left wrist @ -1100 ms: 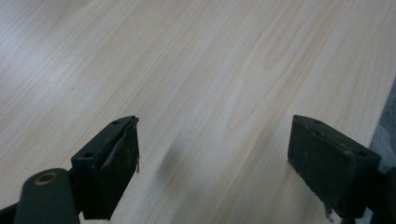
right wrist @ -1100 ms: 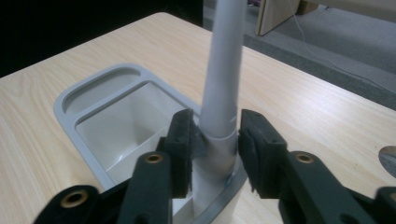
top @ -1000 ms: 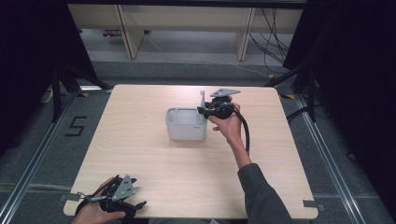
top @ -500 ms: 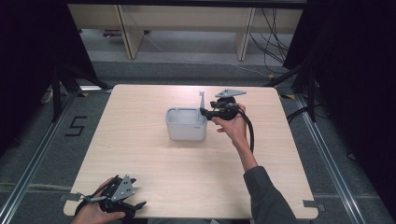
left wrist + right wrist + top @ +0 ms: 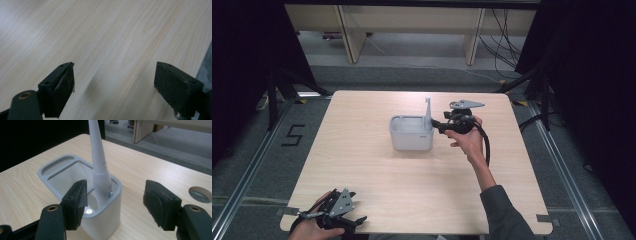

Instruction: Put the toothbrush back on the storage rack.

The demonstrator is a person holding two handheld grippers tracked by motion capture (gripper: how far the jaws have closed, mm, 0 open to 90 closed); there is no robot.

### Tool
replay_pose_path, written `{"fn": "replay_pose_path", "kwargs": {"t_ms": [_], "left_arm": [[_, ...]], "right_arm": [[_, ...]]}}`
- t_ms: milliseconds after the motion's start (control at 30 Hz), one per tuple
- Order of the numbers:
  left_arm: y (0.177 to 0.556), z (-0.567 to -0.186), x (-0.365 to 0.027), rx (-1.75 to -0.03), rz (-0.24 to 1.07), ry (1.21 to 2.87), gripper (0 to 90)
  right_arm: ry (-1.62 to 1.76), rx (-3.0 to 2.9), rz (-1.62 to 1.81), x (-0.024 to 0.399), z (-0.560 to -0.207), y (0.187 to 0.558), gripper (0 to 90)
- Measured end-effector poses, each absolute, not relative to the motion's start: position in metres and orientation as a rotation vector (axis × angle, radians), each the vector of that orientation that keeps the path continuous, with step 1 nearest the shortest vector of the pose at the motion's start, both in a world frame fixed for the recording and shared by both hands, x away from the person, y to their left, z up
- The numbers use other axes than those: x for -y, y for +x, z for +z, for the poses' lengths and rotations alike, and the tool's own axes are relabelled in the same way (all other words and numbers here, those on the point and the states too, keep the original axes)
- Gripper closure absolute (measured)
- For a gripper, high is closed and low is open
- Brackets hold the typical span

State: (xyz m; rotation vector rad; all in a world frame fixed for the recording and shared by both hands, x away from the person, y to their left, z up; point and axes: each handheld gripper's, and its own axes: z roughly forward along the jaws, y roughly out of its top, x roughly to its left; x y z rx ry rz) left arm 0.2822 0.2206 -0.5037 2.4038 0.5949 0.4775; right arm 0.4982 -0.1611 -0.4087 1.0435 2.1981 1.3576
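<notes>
Pale wooden table (image 5: 377,195) carries a grey holder (image 5: 411,133) near its middle, a white toothbrush (image 5: 100,170) standing upright inside. Just beside it, the right gripper (image 5: 438,126) has just been opening, its jaws apart and off the toothbrush. At the near edge, the left gripper (image 5: 354,212) gapes over bare wood.

Grey floor (image 5: 422,65), perhaps wooden shelving (image 5: 412,20)

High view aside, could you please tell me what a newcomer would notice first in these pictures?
The eye goes first to the grey holder at mid-table, with a white tool standing upright in the end nearest the right gripper. That gripper's jaws have just been opening and stand apart beside the holder, gripping nothing. The left gripper rests open at the table's near left edge.
</notes>
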Motion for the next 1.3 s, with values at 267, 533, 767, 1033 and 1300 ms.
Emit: {"fn": "replay_pose_path", "kwargs": {"t_ms": [267,533,767,1033,1300], "left_arm": [[0.283,-0.503,-0.22,-0.581,0.465,2.408,16.3],[0.283,-0.504,-0.22,-0.589,0.477,2.403,16.3],[0.284,-0.503,-0.22,-0.588,0.474,2.4,16.3],[0.284,-0.503,-0.219,-0.584,0.483,2.408,16.3],[0.285,-0.503,-0.219,-0.581,0.477,2.402,16.3]], "right_arm": [[1.074,-2.189,1.389,0.165,-0.408,0.484,32.4],[1.063,-2.174,1.402,0.173,-0.408,0.472,31.3],[1.081,-2.17,1.414,0.177,-0.41,0.467,30.8],[1.065,-2.175,1.413,0.178,-0.412,0.462,30.1],[1.074,-2.166,1.426,0.182,-0.412,0.456,28.1]]}}
